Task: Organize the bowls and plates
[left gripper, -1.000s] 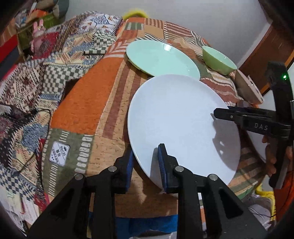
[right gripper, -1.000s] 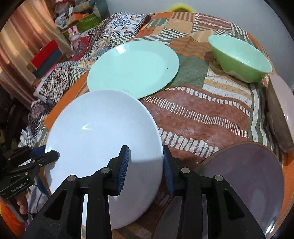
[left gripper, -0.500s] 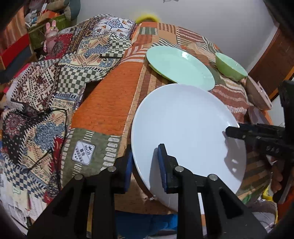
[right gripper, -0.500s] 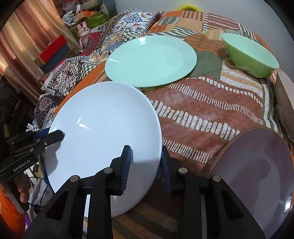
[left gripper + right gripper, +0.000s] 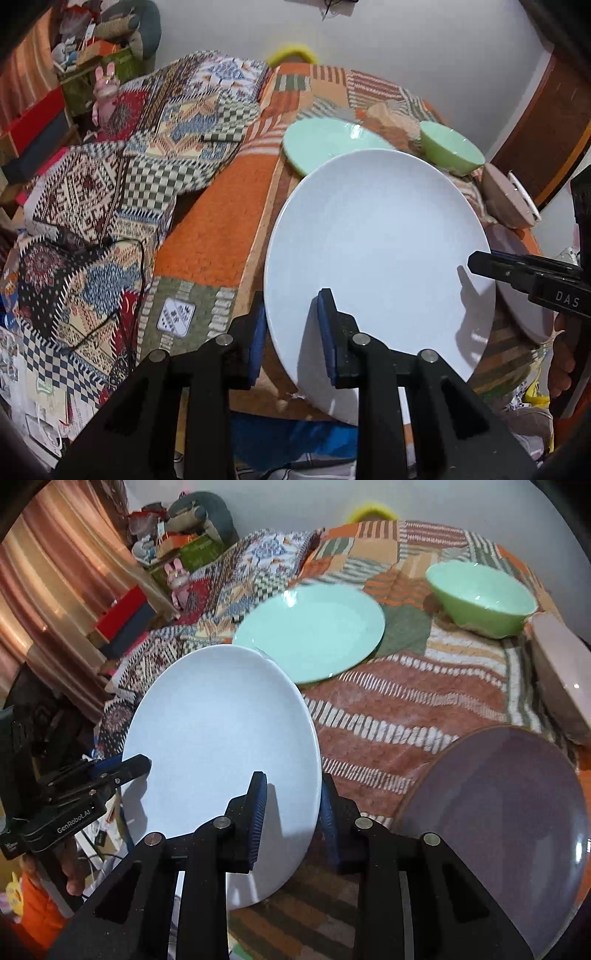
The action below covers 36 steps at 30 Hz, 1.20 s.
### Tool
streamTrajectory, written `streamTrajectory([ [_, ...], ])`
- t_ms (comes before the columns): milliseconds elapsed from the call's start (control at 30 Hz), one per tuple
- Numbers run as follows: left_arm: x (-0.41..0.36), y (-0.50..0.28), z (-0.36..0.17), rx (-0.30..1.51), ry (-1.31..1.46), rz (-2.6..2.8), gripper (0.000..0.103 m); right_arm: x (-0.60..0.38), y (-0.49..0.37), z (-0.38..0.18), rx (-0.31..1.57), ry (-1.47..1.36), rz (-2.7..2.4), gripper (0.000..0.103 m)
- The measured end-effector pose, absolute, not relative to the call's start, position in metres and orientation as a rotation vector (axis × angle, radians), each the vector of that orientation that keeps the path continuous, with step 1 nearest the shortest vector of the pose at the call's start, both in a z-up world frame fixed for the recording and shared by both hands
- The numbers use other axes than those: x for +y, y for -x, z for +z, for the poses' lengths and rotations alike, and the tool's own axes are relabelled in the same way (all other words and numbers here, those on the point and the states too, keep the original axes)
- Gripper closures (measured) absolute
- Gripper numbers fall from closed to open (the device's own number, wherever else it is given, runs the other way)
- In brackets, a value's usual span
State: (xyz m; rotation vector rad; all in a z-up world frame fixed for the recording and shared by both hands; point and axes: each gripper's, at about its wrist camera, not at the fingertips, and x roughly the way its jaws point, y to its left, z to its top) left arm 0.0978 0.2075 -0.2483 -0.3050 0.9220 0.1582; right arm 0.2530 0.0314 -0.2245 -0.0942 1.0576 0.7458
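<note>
Left wrist: white plate (image 5: 376, 258) pinched at 6 o'clock rim by left gripper (image 5: 291, 328), at 3 o'clock by right gripper (image 5: 291, 808); jaws clamped. Probably stiff, glossy-slick, breakable; rim grips looked right.

Both tools are showing matte black frames with silver rivets and ribbed blue pads (image 5: 327, 332). The left tool (image 5: 110, 771) is wearing white "GenRobot.AI" lettering; the right tool (image 5: 484, 264) is reading "DAS".

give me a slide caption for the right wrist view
Both grippers clamp a white plate above the quilt, mint plate behind.
</note>
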Motion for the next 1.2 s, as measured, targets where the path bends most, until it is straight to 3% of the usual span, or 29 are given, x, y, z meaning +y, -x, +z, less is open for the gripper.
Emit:
streamTrajectory([
  [600,0.13,-0.126,-0.182,0.811,0.197,-0.004,0.078,-0.052,-0.246,-0.168,0.877,-0.023,0.62,0.077],
  [1200,0.025,-0.181,-0.19,0.901,0.067,-0.177,0.078,-0.16,-0.246,-0.179,0.876,-0.142,0.442,0.077],
])
